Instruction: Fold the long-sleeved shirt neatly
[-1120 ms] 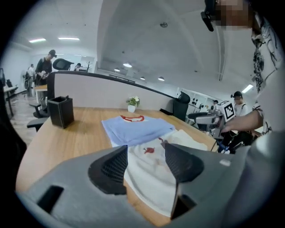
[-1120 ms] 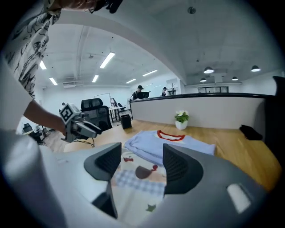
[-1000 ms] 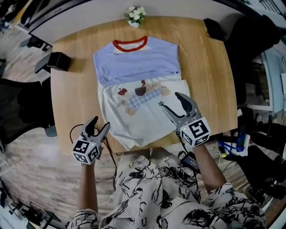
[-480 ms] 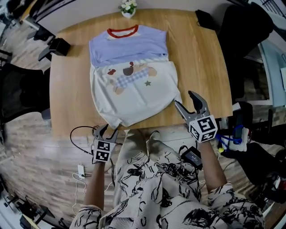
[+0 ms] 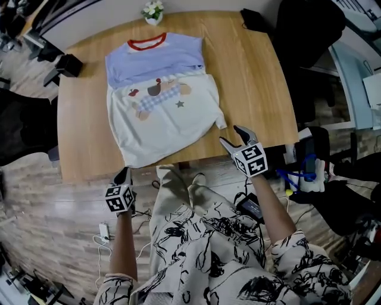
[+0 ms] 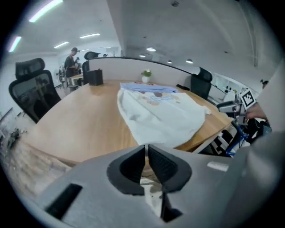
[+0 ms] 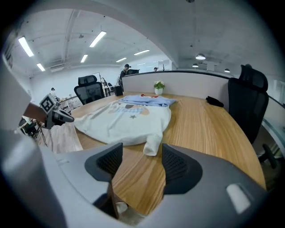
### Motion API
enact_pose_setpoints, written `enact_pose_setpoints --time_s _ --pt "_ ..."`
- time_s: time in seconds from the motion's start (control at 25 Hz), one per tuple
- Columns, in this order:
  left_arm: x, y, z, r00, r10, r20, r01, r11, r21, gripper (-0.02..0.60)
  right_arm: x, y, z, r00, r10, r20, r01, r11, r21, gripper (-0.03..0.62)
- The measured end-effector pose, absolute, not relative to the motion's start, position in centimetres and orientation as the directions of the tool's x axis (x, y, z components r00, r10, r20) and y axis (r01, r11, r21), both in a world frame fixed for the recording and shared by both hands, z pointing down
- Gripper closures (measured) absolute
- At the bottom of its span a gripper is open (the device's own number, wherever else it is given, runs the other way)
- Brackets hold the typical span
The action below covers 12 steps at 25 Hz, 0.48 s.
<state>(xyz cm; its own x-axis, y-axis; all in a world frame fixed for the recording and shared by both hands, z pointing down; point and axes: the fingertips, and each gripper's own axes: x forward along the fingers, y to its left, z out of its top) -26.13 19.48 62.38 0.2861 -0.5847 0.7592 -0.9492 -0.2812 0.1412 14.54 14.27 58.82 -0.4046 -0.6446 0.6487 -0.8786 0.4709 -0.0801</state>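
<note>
The long-sleeved shirt point(image 5: 161, 119) lies flat on the wooden table point(image 5: 256, 77). Its red collar is at the far side, blue sleeves are folded across the chest, and the white printed body faces me. My left gripper point(image 5: 123, 174) sits at the table's near edge. Its jaws have just been closing and now stand shut, pinching the near left corner of the shirt point(image 6: 160, 116) at the hem. My right gripper point(image 5: 229, 134) hovers open just right of a white cuff point(image 5: 221, 124). In the right gripper view the cuff point(image 7: 152, 144) lies ahead of the jaws, which have narrowed slightly with nothing between them.
A small potted plant point(image 5: 153, 10) and a dark object point(image 5: 253, 21) stand at the table's far edge. A black box point(image 5: 70, 64) sits at the far left corner. Office chairs point(image 5: 309, 41) flank the table. Cables lie on the floor by my legs.
Both grippers have dropped toward the table's near edge. The left one has shut at the hem's left corner. The right one has moved off the shirt to the cuff's right, still open.
</note>
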Motion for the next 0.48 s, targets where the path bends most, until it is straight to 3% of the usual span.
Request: enact_pose_setpoints --time_s 0.24,0.48 --pt "-31.4 20.3 61.0 0.202 -0.650 0.733 -0.979 -0.146 0.140 0.555 14.8 12.6 62.4 -0.369 -0.615 0.697 -0.897 0.431 -0.094 0.333" --pt "-32.9 20.0 60.4 0.187 -0.667 0.721 -0.982 -0.126 0.137 0.554 11.7 13.9 63.5 -0.435 -0.531 0.728 -0.839 0.531 -0.114 0.329"
